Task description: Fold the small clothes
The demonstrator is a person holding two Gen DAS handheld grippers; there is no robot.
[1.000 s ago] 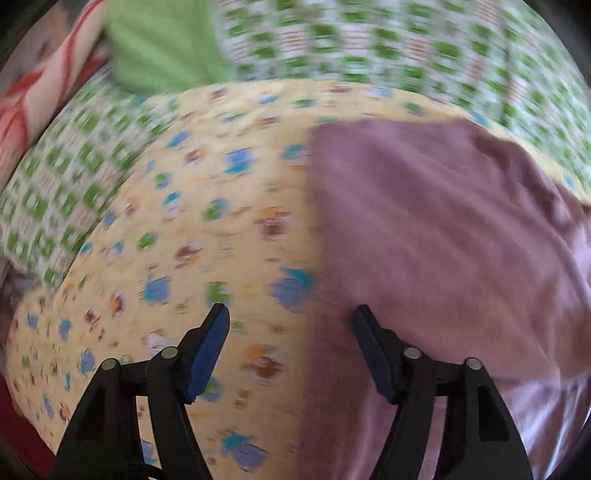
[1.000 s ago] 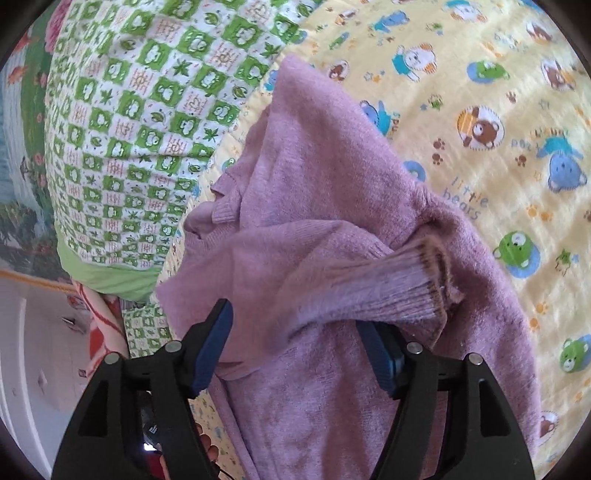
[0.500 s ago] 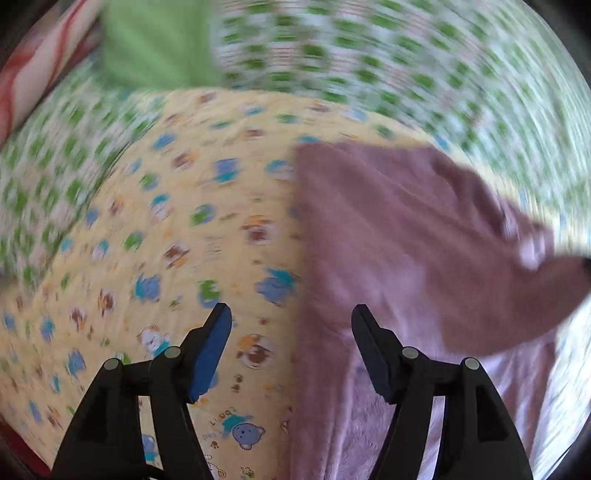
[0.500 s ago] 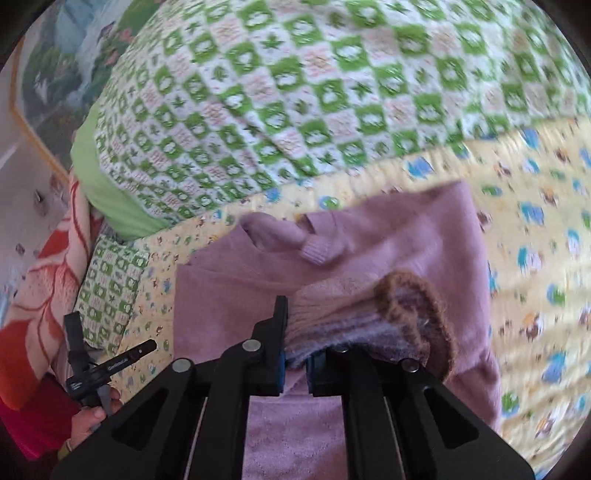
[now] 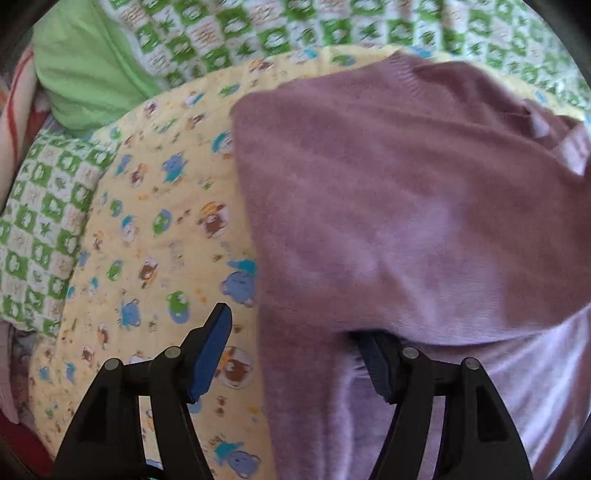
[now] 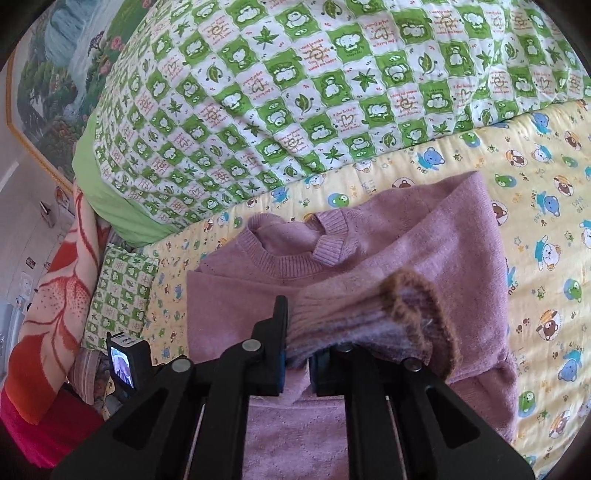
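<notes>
Mauve knit fills the left wrist view: the purple sweater [image 5: 388, 206] lies on the yellow bear-print sheet [image 5: 166, 229] of a bed, spreading from 12 o'clock down to 5 o'clock. A folded layer of it now drapes across the frame toward 3 o'clock, where a second ago the cloth lay flatter. The left hand-held gripper [image 5: 295, 350] stands released over the sweater's side edge at 6 o'clock; its jaws have just been closing a little, with that edge between them but not pinched, and the knit hides the tip of its right finger. A green checked quilt [image 5: 258, 33] sits at 12 o'clock and a matching pillow [image 5: 40, 229] at 9 o'clock.

From the right wrist view, the right hand-held gripper [image 6: 297, 363] is clenched on the sleeve [image 6: 373, 317] just behind its brown-trimmed cuff [image 6: 424, 314], at 6 o'clock. A second ago its jaws stood wide around that sleeve; they have snapped onto it, and the sleeve is raised above the sweater's body, whose neckline [image 6: 291, 254] shows at the centre. The quilt [image 6: 295, 92] lies at 12 o'clock, the sheet [image 6: 546, 258] at 3 o'clock, an orange patterned blanket [image 6: 55, 314] at 9 o'clock.

Judging by this, the sleeve fold is under way: the sleeve is secured and can be carried across the chest, while the left side waits to follow.
</notes>
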